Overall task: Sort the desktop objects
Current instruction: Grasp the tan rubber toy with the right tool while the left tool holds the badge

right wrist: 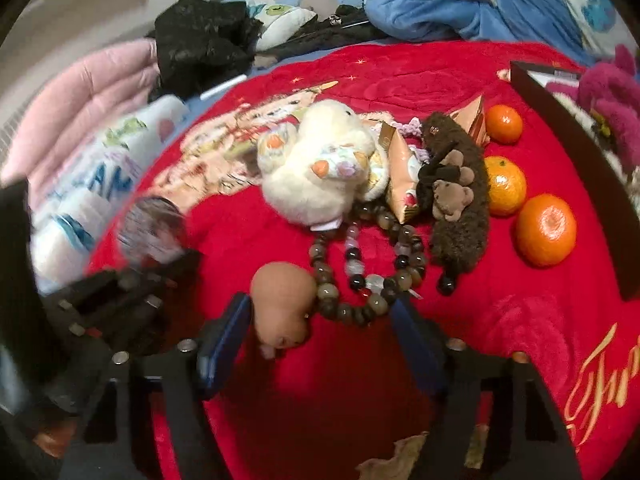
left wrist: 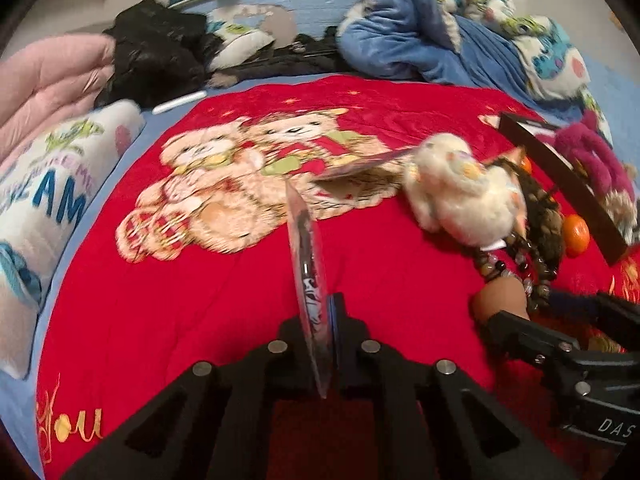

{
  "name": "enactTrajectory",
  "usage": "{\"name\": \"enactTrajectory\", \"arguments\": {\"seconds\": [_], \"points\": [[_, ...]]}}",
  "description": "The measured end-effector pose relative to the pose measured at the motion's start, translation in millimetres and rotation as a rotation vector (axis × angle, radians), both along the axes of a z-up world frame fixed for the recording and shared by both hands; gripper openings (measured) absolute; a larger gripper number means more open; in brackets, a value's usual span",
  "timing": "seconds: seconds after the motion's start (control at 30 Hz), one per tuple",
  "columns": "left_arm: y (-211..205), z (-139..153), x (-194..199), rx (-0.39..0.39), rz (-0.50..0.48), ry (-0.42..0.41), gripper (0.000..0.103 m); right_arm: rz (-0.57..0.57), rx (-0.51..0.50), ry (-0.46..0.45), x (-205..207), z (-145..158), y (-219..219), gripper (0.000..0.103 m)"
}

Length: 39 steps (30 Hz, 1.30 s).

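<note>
Left gripper (left wrist: 320, 320) jaws clenched on a thin clear-sleeved card (left wrist: 306, 248), held edge-on above the red blanket (left wrist: 200, 300). Right gripper (right wrist: 320, 332) jaws part-open, straddling a tan gourd charm (right wrist: 282, 306) joined to the bead bracelet (right wrist: 360, 264), not yet pinching. Advice: centre on the gourd before closing; avoid snagging the white plush (right wrist: 320, 168) and tangerines (right wrist: 546, 230) nearby.

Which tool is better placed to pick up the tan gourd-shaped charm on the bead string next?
Right. The right tool stands open around the tan gourd-shaped charm, while the left tool is shut on a flat clear-sleeved card.
</note>
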<state>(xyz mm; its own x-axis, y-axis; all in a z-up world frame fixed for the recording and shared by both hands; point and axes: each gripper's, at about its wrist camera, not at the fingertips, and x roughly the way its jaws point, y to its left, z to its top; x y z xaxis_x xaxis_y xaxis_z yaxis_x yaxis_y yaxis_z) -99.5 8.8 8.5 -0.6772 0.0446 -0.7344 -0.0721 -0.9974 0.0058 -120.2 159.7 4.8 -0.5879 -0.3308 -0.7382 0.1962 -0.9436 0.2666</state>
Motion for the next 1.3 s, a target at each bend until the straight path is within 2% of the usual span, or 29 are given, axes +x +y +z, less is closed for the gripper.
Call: {"name": "enactTrajectory", "arguments": {"seconds": [0.07, 0.3, 0.77, 0.93, 1.03, 1.07, 1.13, 1.3], "points": [[-5, 0, -1, 0.02, 0.006, -0.004, 0.007, 0.039, -0.02, 0.002, 1, 0, -4, 0.04], [-5, 8, 8, 0.018, 0.001, 0.041, 0.007, 0.042, -0.011, 0.014, 3, 1, -7, 0.039], [-11, 13, 12, 0.062, -0.011, 0.046, 0.007, 0.118, -0.028, 0.068, 19, 18, -14, 0.031], [-12, 11, 11, 0.072, -0.007, 0.034, 0.007, 0.123, -0.042, 0.037, 13, 13, -13, 0.031], [-12, 10, 10, 0.073, -0.008, 0.028, 0.007, 0.168, -0.011, 0.007, 13, 8, -17, 0.038], [-12, 9, 10, 0.072, -0.008, 0.026, 0.007, 0.168, 0.014, 0.007, 15, 7, -20, 0.047], [-13, 9, 9, 0.073, -0.009, 0.027, 0.007, 0.179, 0.053, 0.018, 18, 5, -29, 0.055], [-13, 10, 10, 0.074, -0.007, 0.029, 0.007, 0.227, 0.054, 0.023, 22, 2, -41, 0.052]]}}
